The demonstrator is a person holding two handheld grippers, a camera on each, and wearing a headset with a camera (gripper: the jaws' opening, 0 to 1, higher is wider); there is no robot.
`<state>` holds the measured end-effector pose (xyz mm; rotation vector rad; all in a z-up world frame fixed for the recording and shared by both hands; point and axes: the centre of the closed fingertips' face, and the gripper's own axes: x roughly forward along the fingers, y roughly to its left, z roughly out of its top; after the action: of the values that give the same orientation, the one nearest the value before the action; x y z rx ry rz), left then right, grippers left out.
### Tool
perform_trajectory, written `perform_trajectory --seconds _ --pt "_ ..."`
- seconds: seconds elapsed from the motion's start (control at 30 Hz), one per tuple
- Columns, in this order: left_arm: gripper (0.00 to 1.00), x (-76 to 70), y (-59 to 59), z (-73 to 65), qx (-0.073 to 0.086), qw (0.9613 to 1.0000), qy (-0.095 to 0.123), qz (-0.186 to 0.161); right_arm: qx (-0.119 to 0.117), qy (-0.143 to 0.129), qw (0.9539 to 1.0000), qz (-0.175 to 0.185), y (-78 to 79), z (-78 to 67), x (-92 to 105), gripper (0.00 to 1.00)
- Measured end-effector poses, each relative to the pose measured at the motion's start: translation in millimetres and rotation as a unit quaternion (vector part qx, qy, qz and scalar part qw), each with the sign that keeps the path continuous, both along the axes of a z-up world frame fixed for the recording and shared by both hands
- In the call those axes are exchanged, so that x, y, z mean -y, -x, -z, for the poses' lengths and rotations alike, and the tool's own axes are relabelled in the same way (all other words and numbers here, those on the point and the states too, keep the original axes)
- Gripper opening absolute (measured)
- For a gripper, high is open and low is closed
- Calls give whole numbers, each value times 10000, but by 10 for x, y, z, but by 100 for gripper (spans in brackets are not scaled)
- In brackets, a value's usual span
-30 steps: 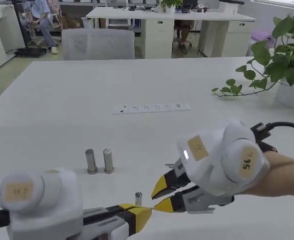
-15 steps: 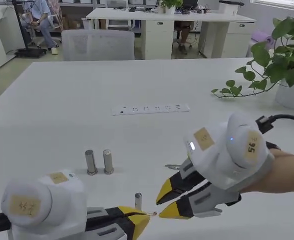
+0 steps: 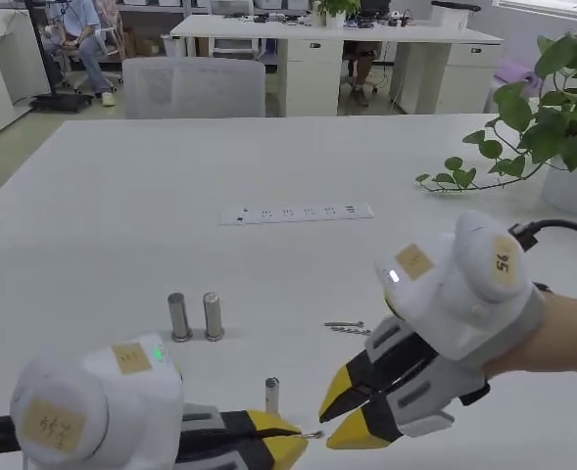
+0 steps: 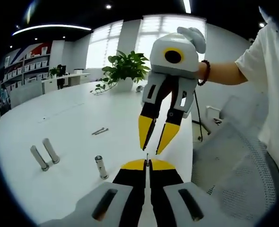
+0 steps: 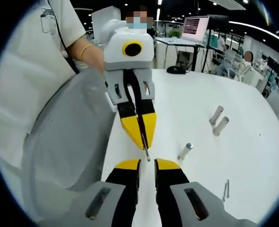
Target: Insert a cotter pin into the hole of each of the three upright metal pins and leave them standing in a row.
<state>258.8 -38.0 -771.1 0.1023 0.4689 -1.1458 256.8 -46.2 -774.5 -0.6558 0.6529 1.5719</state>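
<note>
Two upright metal pins stand side by side on the white table. A third metal pin stands alone nearer to me. My left gripper is shut on a thin cotter pin whose tip sticks out past its yellow jaws. Facing it tip to tip, my right gripper is open, its jaws on either side of the pin's free end. In the left gripper view the cotter pin rises from the shut jaws toward the right gripper. Two loose cotter pins lie on the table.
A white power strip lies mid-table. A potted plant stands at the right edge. A grey chair sits behind the table's far edge, with desks and seated people beyond.
Both grippers have come lower and nearer to me. The right gripper's open jaws have dropped beside the cotter pin's tip. The metal pins have not moved.
</note>
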Motion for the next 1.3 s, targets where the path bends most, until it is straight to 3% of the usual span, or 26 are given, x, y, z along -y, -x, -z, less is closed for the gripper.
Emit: perform_trajectory --seconds 0.6,1.07,1.3 --pt "0 97 156 -48 235 9981 26 562 -445 -87 9988 -201 161 59 13 9" --pt "0 110 195 -64 290 9971 34 697 -497 -52 9982 -321 227 73 6 5" --pt "0 101 198 -58 316 9970 5 710 -323 -57 9987 -388 226 78 -7 3"
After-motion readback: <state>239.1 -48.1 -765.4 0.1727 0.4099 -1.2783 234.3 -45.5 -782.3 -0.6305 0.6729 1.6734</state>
